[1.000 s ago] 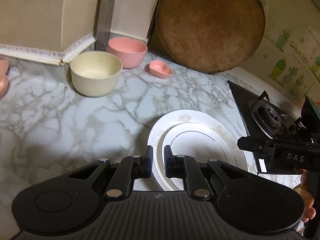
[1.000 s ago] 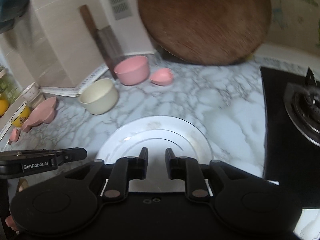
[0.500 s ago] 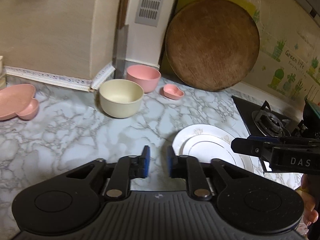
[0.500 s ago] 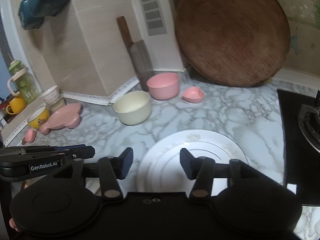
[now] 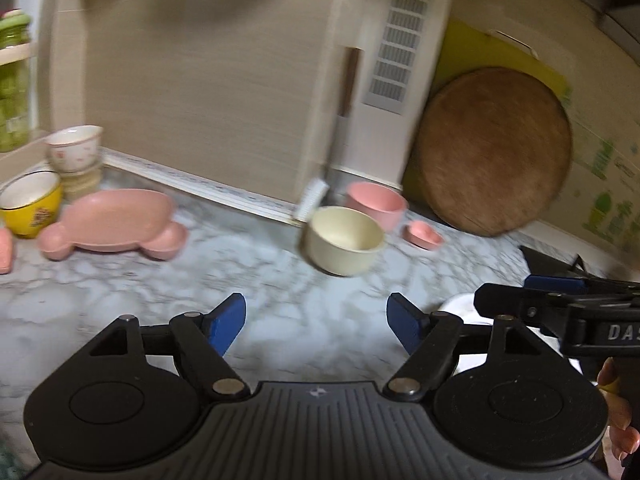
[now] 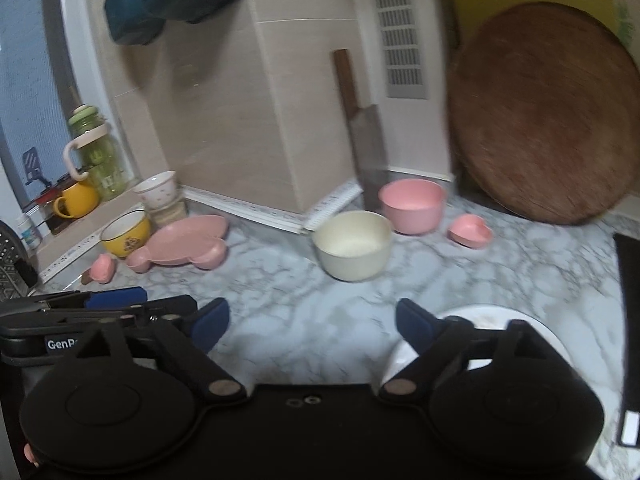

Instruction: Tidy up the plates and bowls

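Both grippers hover over the marble counter with nothing between their blue pads, and the jaws of each are opening. My left gripper (image 5: 316, 320) faces a cream bowl (image 5: 344, 240) with a pink bowl (image 5: 376, 204) behind it. My right gripper (image 6: 312, 322) faces the same cream bowl (image 6: 354, 246) and pink bowl (image 6: 412, 204). The stacked white plates (image 6: 496, 316) lie low on the right, partly hidden by the right finger; a sliver of the white plates (image 5: 460, 304) shows in the left view. A pink divided plate (image 5: 112, 224) (image 6: 184, 244) lies at the left.
A small pink heart dish (image 6: 470, 232) sits beside a round wooden board (image 6: 540, 120) leaning on the wall. A cleaver (image 6: 366, 152) stands against the wall. A yellow bowl (image 6: 126, 234), stacked cups (image 6: 158, 192), a green jar (image 6: 98, 152) crowd the left. The black stove (image 6: 630, 320) is at the right.
Both grippers went from nearly shut to wide open and drew back and up from the white plates, which slid low and right in view. The left side of the counter came into view.
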